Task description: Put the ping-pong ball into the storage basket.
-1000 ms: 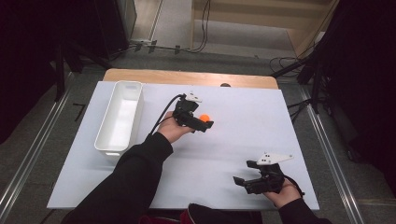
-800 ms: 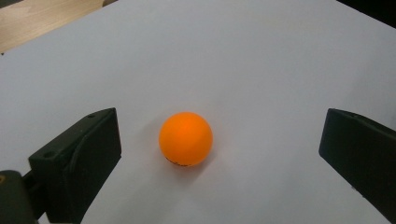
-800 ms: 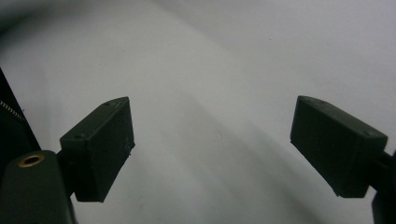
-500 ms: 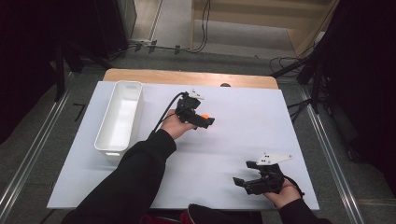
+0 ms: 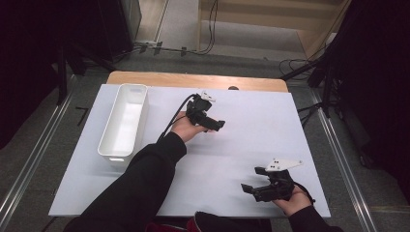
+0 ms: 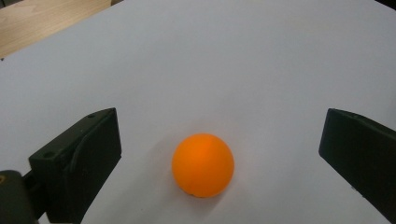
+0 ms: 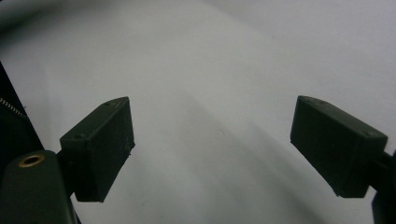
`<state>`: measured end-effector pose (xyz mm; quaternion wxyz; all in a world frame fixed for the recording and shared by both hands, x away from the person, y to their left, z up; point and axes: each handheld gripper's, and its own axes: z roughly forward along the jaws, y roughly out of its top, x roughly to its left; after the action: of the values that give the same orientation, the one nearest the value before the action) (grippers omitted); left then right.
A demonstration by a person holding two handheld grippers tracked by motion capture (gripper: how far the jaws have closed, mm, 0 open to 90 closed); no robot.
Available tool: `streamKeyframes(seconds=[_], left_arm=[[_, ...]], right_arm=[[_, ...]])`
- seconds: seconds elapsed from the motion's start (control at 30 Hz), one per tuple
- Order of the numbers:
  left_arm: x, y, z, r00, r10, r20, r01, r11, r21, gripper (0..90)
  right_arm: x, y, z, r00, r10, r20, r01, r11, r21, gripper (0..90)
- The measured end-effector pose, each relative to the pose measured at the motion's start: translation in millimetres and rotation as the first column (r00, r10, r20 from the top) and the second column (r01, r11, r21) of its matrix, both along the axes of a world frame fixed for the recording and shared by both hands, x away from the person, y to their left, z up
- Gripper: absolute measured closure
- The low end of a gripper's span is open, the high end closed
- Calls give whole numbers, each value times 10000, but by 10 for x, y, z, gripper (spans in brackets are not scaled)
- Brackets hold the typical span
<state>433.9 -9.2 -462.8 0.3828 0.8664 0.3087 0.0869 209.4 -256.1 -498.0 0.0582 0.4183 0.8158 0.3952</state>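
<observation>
An orange ball (image 6: 203, 164) rests on the white table surface (image 6: 233, 56). My left gripper (image 6: 220, 140) is open, its two black jaws standing wide on either side of the ball without touching it. In the high view the left gripper (image 5: 216, 125) sits at the table's middle back and covers the ball. My right gripper (image 5: 254, 180) hovers near the front right edge, open, with nothing but bare white surface between its jaws (image 7: 212, 140).
A long white tray (image 5: 115, 155) lies on the left side of the table, apparently empty. A wooden strip (image 5: 193, 79) runs along the table's far edge. Metal rails flank both sides of the table.
The left gripper has shifted right over the orange ball, which showed beside its jaws before and is now covered in the high view. The right gripper has stayed put.
</observation>
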Motion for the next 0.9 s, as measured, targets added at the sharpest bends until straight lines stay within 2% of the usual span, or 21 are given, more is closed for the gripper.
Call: streamKeyframes(seconds=[0.23,0.37,0.43,0.47,0.53,0.6,0.9], left_arm=[[43,-16,-87,9998,203,-85,-202,9997,101,0],[57,-20,-133,9993,361,-134,-362,9993,-48,0],[67,-10,-138,9994,311,-182,-311,9995,38,0],[69,-9,-166,9996,210,-191,-204,9994,284,18],[68,-12,-179,9997,219,-147,-214,9992,342,25],[74,-15,-206,9992,387,-51,-385,9987,340,25],[54,-29,-249,9995,308,-50,-306,9991,305,25]], right_arm=[[-3,7,2,10000,22,-27,-22,10000,-9,123],[-2,5,0,10000,36,-39,-36,10000,5,123],[-3,6,0,10000,25,-46,-25,10000,4,122],[-4,6,-1,10000,54,-52,-54,10000,-9,122],[-5,7,-3,10000,83,-43,-83,10000,-43,122],[-10,17,-6,9999,103,-78,-103,9999,-40,122],[-12,15,-8,9999,97,-73,-97,9999,-59,122]])
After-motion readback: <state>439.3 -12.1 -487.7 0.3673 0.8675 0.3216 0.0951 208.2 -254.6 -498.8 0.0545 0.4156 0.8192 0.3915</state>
